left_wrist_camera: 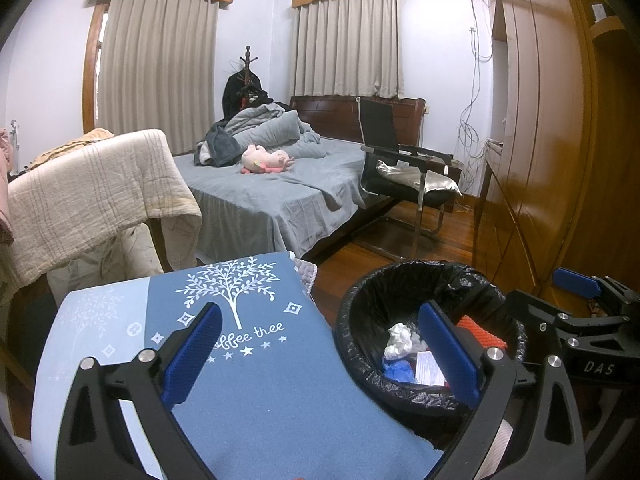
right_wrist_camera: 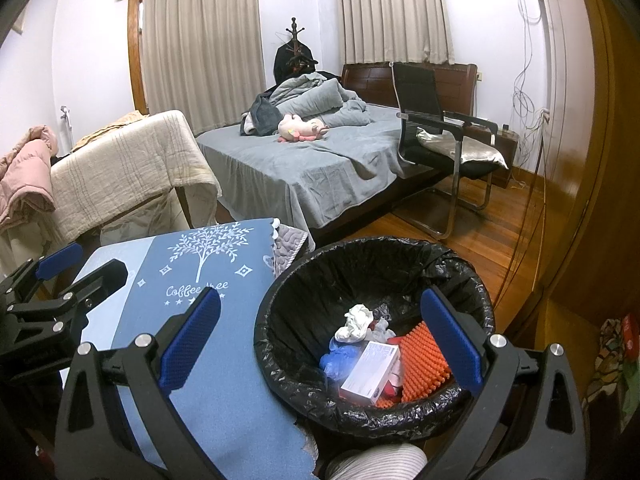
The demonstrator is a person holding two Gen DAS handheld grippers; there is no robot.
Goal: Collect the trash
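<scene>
The left gripper (left_wrist_camera: 320,356) is spread wide and holds nothing, hovering over the soft blue cloth (left_wrist_camera: 260,380) printed with a white tree. At its 2 o'clock the right gripper (right_wrist_camera: 320,340), equally wide and empty, straddles the round trash bin (right_wrist_camera: 476,292) with its crinkled black liner. Inside lie crumpled white paper (right_wrist_camera: 356,322), a small box (right_wrist_camera: 372,372) and a ridged orange piece (right_wrist_camera: 420,360), partly hidden by a blue pad.
</scene>
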